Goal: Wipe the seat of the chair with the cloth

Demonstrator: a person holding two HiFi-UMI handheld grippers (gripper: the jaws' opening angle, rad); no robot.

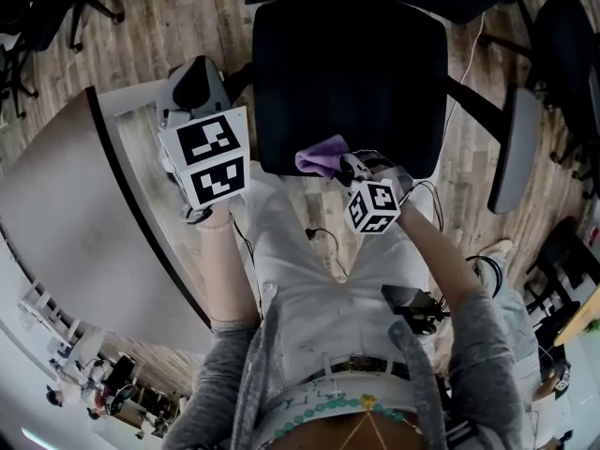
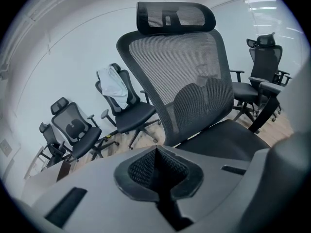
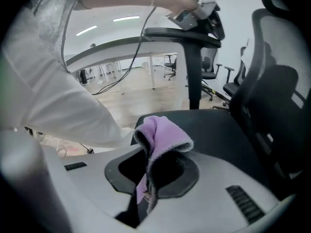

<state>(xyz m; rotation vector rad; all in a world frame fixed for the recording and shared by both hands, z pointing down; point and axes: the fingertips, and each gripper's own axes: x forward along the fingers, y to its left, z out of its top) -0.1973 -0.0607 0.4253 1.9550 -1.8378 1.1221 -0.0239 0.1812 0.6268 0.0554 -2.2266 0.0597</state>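
Wood floor (image 1: 169, 26), curved desk (image 1: 66, 204) left | black seat (image 1: 347, 73) ahead | right gripper (image 3: 146, 178) clamps purple cloth (image 3: 163, 132) at seat's near edge | left gripper (image 2: 156, 169) closed, empty, left of seat | spare chairs (image 2: 131, 108) along wall

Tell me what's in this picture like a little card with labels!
Cloth: purple cloth, bunched up
Right tool: shut on the purple cloth, at the seat's front edge
Left tool: shut, holding nothing
Seat: black, on an office chair
Floor: wooden planks
Wiping: can't tell if the cloth touches the seat
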